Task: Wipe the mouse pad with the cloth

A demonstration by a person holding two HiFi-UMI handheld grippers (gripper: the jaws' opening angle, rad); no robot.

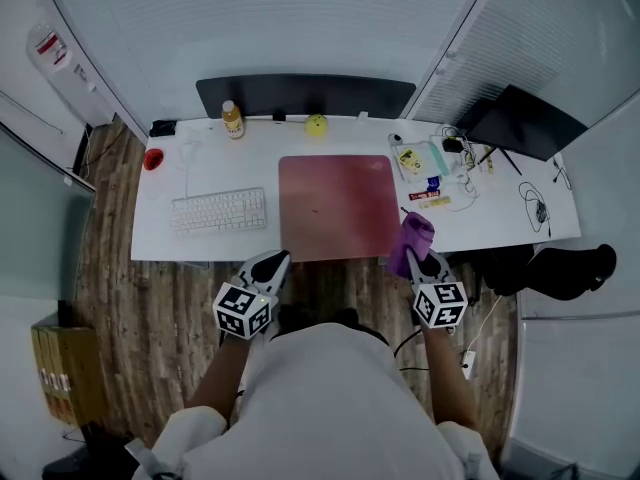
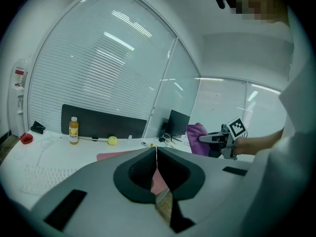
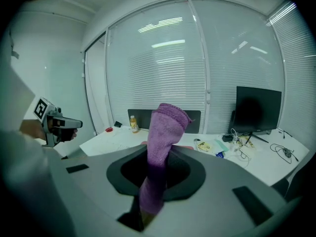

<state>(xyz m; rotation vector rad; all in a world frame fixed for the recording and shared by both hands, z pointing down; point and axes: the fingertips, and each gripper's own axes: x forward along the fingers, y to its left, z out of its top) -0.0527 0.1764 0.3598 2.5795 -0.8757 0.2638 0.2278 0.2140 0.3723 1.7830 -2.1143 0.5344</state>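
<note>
The right tongs (image 3: 150,179) are clamping the purple knitted cloth (image 3: 165,132) near one end, its soft bulk probably flopping loose, while the left tongs (image 2: 157,168) are hovering clenched, empty.

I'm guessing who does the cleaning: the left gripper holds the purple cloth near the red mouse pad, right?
No, the right gripper holds the purple cloth, pinched between its jaws, as the right gripper view shows. It is near the red mouse pad.

White shirt (image 1: 325,398), grey left gripper (image 1: 279,260), right gripper (image 1: 424,264), black-and-white marker cubes (image 1: 243,310)
</note>
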